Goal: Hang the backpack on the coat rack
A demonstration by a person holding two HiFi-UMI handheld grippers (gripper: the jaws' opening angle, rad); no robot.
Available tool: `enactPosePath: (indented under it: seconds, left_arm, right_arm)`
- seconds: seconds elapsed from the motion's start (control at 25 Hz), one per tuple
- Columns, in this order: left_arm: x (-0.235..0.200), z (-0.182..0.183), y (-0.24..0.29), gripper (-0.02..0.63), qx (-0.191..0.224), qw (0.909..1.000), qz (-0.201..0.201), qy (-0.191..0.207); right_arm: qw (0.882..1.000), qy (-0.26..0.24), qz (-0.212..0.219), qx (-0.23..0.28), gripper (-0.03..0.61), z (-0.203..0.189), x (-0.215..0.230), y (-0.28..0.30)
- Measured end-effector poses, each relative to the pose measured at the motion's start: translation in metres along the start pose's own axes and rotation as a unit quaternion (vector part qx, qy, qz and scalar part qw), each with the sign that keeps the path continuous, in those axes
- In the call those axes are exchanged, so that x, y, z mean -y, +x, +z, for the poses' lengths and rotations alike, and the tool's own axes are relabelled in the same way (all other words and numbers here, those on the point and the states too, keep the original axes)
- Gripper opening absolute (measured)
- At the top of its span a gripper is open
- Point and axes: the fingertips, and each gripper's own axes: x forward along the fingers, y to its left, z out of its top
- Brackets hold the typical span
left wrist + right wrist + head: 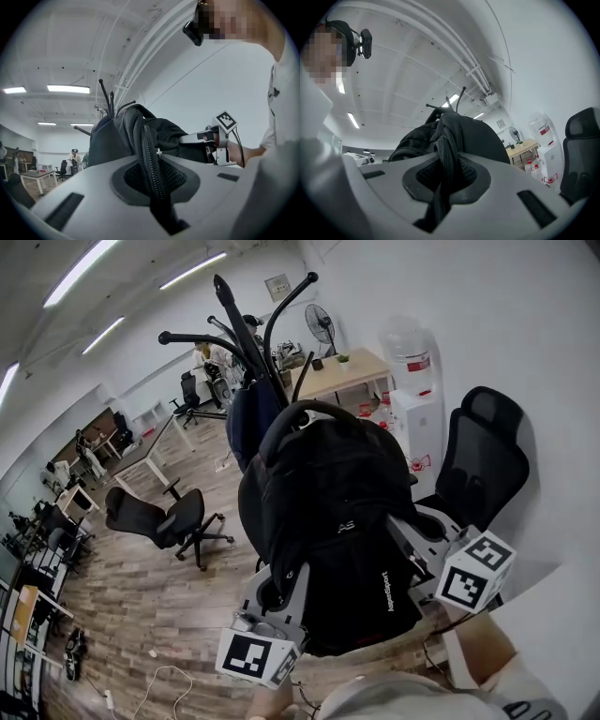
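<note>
I hold a black backpack (333,521) up in front of me. My left gripper (279,589) is shut on a ribbed shoulder strap (149,154) at the pack's lower left side. On the pack's right side, my right gripper (414,532) is shut on the other strap (446,161). The black coat rack (246,329) stands just behind the pack, its curved hooks rising above the pack's top handle (300,413). A dark blue bag (251,418) hangs on the rack. In the left gripper view the right gripper (208,139) shows beyond the pack.
A black office chair (483,460) stands close at the right, beside a white water dispenser (412,395) and the wall. A wooden table (352,371) and a fan (323,326) are behind the rack. Another office chair (159,517) stands on the wooden floor at left.
</note>
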Motion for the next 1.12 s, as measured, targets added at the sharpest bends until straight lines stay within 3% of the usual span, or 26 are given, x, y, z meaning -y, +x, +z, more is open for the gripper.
enactPosePath:
  seconds: [0.52,1.12]
  left_arm:
    - [-0.040,-0.042,0.028,0.040,-0.026,0.9995,0.008,-0.013]
    - [-0.049,-0.101,0.050,0.040,-0.040,0.9973,0.014,-0.059]
  right_arm:
    - [0.999,0.022,-0.019,-0.032,0.032,-0.035,0.034,0.052]
    - [0.998,-0.022,-0.056,-0.021,0.032,-0.076,0.060,0.059]
